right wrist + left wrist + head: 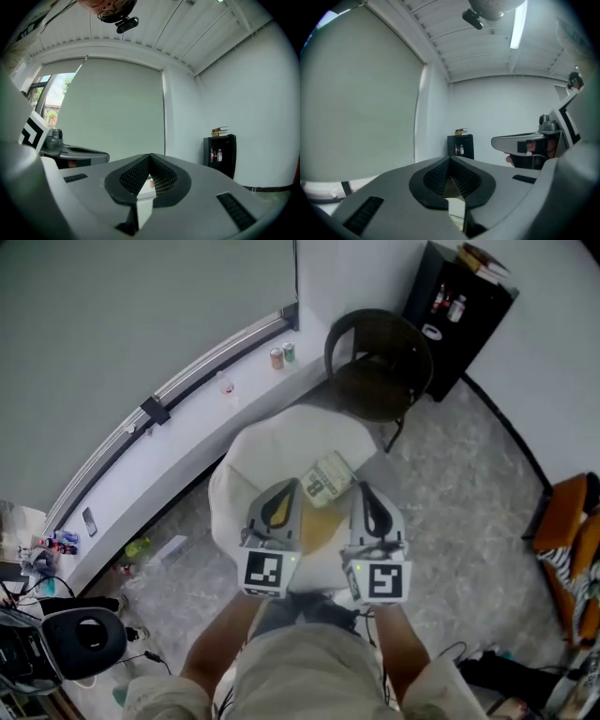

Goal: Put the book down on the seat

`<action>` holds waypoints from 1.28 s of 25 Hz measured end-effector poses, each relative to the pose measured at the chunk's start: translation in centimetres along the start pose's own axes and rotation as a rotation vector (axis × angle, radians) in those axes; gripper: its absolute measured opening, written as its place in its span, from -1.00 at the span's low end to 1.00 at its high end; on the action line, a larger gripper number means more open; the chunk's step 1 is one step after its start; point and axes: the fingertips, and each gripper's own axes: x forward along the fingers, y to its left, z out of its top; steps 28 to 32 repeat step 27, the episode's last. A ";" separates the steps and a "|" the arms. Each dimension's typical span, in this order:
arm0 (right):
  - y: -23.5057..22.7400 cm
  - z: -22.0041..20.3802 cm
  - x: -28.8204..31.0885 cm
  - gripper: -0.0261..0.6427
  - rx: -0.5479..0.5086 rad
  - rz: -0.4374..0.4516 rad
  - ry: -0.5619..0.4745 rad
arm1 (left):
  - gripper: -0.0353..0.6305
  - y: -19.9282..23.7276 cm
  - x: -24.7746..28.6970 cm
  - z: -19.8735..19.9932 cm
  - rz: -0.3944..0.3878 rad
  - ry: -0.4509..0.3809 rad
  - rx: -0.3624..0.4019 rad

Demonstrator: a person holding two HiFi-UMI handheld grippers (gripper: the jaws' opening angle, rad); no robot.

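Book [329,480] is already down on the seat [272,442], the pale round one in the middle of the head view. It lies flat, cover up, towards the seat's near right part. The black chair [375,362] beyond is empty. As far as these pictures show, the placing is done. Judging from that, all that is left is to draw the hands away.

Both forearms reach forward from the bottom of the head view, side by side and close together. Each carries its gripper level, with the marker cube nearest the person. The left gripper [284,489] and the right gripper [364,491] hang above the seat, one on either side of the book. Neither appears to touch it.

In the left gripper view, the left gripper [450,161] has its fingers [436,178] brought together at the tips, with nothing clamped. The book's pale edge shows only below, through the gap behind the tips. In the right gripper view, the right gripper [150,157] also has its fingers [133,176] together and empty.
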 end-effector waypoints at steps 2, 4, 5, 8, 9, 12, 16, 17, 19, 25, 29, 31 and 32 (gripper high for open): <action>0.3 1.3 -1.3 -0.91 -0.014 0.000 -0.006 | -0.88 -1.0 -0.9 1.3 -0.022 -0.012 0.025; 0.6 2.1 -2.1 -0.91 -0.012 -0.007 -0.012 | -0.88 -1.3 -1.4 2.2 -0.024 -0.025 0.015; 0.6 2.6 -2.2 -0.91 -0.010 -0.012 -0.021 | -0.88 -1.3 -1.5 2.8 -0.022 -0.038 0.012; 0.9 3.2 -2.6 -0.91 0.018 -0.023 -0.022 | -0.88 -1.3 -2.1 3.9 -0.023 -0.066 0.016; 1.0 3.4 -2.7 -0.91 0.024 -0.026 -0.017 | -0.88 -1.3 -2.3 4.2 -0.030 -0.073 0.017; 1.5 4.0 -3.0 -0.91 0.021 -0.017 -0.028 | -0.88 -1.8 -2.7 4.5 -0.053 -0.086 0.028; 1.8 4.2 -3.8 -0.91 0.024 -0.008 -0.035 | -0.88 -2.2 -3.5 4.4 -0.057 -0.083 0.034; 1.8 4.2 -3.8 -0.91 0.021 -0.009 -0.033 | -0.88 -2.1 -3.6 4.4 -0.055 -0.083 0.037; 1.9 4.1 -3.6 -0.91 0.018 -0.008 -0.030 | -0.88 -1.7 -3.6 4.5 -0.049 -0.086 0.043; 2.3 4.0 -2.7 -0.91 0.011 0.001 -0.032 | -0.88 -0.8 -3.4 5.0 -0.034 -0.094 0.055; 2.6 4.0 -2.4 -0.91 0.002 0.001 -0.036 | -0.88 -0.4 -3.3 5.0 -0.031 -0.097 0.059; 2.6 4.0 -2.4 -0.91 0.002 0.001 -0.036 | -0.88 -0.4 -3.3 5.0 -0.031 -0.097 0.059; 2.6 4.0 -2.4 -0.91 0.002 0.001 -0.036 | -0.88 -0.4 -3.3 5.0 -0.031 -0.097 0.059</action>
